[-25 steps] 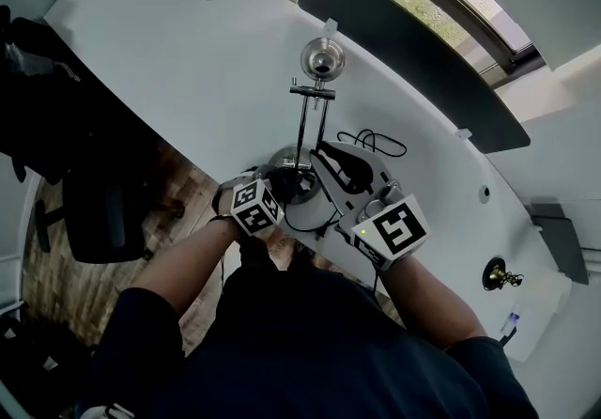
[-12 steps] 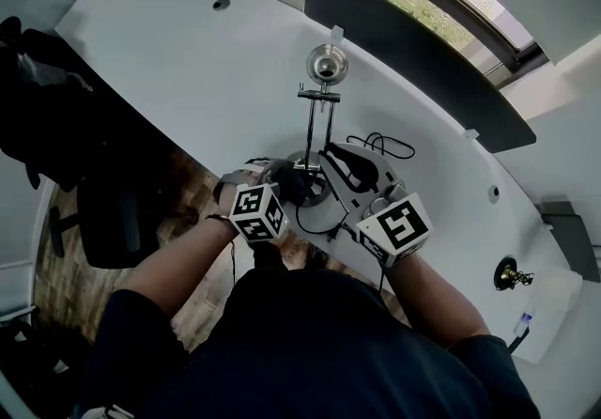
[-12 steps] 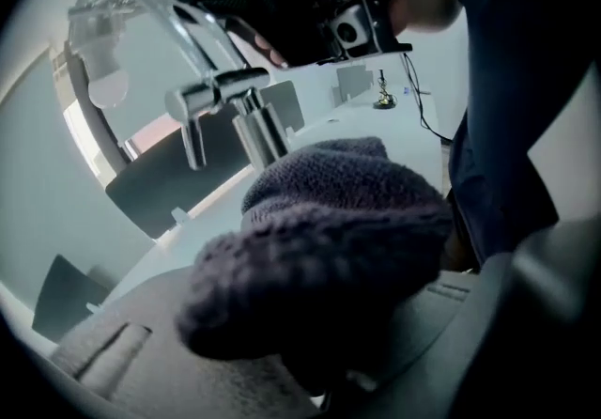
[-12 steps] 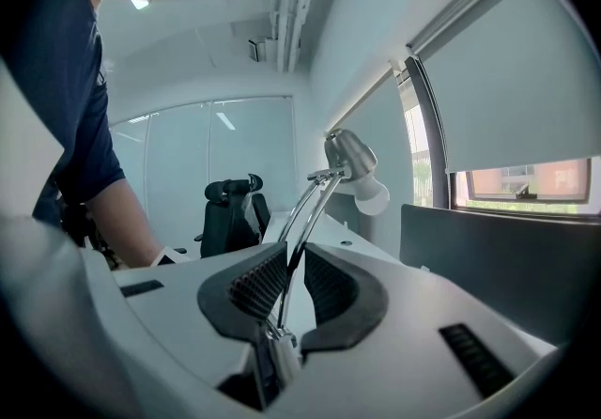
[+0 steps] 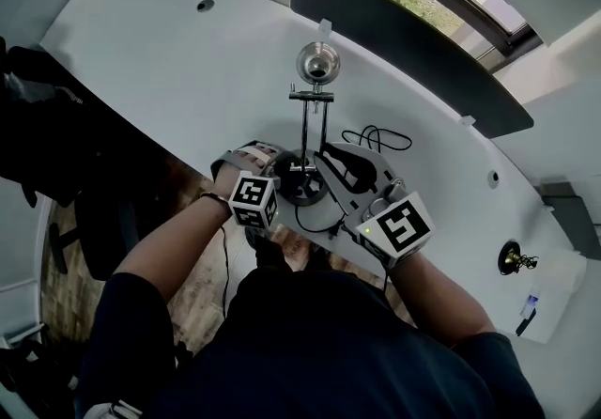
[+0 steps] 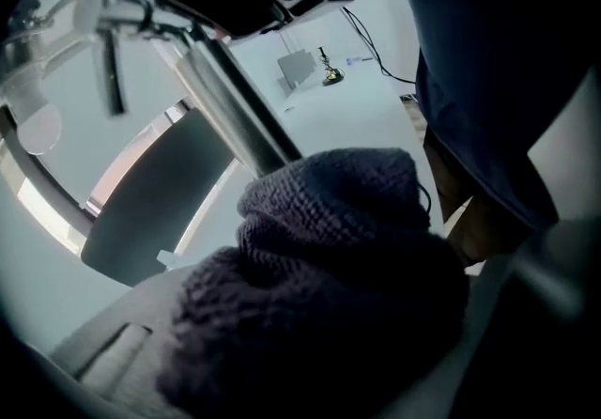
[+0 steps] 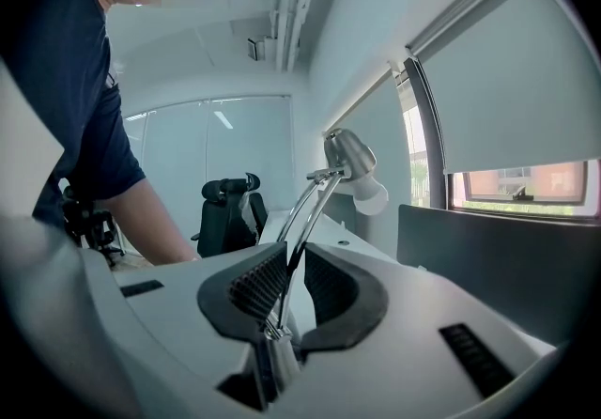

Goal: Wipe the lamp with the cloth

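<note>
Head view: white curved desk (image 5: 160, 60), chrome desk lamp (image 5: 306, 121) standing near its front edge, head up top, twin-rod stem down to the round base. Left gripper (image 5: 274, 178) low at the base on the stem's left side, dark cloth (image 5: 286, 173) bunched at its tip, right against the base. Right gripper (image 5: 325, 156) comes in from the right, black jaw tips at the lower stem. Black cable (image 5: 376, 138) loops on the desk just behind the right gripper. Dark divider panel (image 5: 404, 32) along the desk's far edge, office chair (image 5: 94, 220) off to the left on the floor.

Left gripper view: left gripper (image 6: 329, 318) jaws clamped on the dark knitted cloth (image 6: 329, 239), a thick wad filling the gap and bulging past the tips. Lamp (image 6: 225, 112) rods run diagonally just above the cloth; contact hidden by the wad.

Right gripper view: right gripper (image 7: 297, 256) jaws nearly together, ribbed pads (image 7: 255, 284) pinching the lamp (image 7: 315, 196) low on the stem. Rods rise out from between the tips, curve up to the chrome head and white bulb. Person's bare arm (image 7: 150, 210) at left, office chair (image 7: 225, 210) behind
</note>
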`<action>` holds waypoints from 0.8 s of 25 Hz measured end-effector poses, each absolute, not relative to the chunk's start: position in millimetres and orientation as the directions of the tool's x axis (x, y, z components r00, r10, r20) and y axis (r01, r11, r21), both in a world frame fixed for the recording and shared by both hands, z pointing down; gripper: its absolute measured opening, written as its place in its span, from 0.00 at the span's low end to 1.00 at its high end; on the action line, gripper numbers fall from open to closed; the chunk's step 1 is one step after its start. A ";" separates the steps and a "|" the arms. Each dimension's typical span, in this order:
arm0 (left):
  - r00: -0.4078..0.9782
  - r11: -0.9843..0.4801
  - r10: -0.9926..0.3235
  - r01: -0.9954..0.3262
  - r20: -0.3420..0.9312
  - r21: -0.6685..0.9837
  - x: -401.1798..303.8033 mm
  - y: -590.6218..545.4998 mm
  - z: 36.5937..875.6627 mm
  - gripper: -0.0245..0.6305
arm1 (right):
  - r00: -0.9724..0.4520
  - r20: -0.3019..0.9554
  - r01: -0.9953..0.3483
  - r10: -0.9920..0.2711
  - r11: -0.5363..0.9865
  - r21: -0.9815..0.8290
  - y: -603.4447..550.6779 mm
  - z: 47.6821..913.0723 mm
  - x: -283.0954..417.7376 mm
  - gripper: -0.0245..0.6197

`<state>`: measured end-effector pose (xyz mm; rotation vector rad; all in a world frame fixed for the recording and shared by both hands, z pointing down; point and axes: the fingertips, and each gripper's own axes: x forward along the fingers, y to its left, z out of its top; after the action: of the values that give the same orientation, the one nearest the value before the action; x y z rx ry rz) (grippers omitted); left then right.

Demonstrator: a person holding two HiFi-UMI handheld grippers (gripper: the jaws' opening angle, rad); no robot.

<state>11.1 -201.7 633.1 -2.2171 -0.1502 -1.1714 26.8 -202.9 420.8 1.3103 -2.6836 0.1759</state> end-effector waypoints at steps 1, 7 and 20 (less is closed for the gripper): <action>0.589 -0.789 -0.172 0.398 0.789 -0.469 10.8 -202.4 639.6 0.15 | -0.604 0.187 -0.792 -0.775 0.609 -0.038 -202.9 420.9 26.5 0.14; 0.518 -0.727 -0.130 0.530 0.845 -0.437 5.9 -207.3 679.1 0.15 | -0.580 0.205 -0.810 -0.789 0.586 -0.035 -203.5 422.0 25.9 0.14; 0.495 -0.849 -0.149 0.380 0.856 -0.367 -3.2 -197.6 696.5 0.15 | -0.567 0.209 -0.818 -0.797 0.574 -0.029 -205.0 424.8 27.6 0.14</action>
<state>-3.2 -197.6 696.5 -2.2220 -0.1896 -1.3440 27.6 -205.0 424.8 1.3619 -2.6306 0.1833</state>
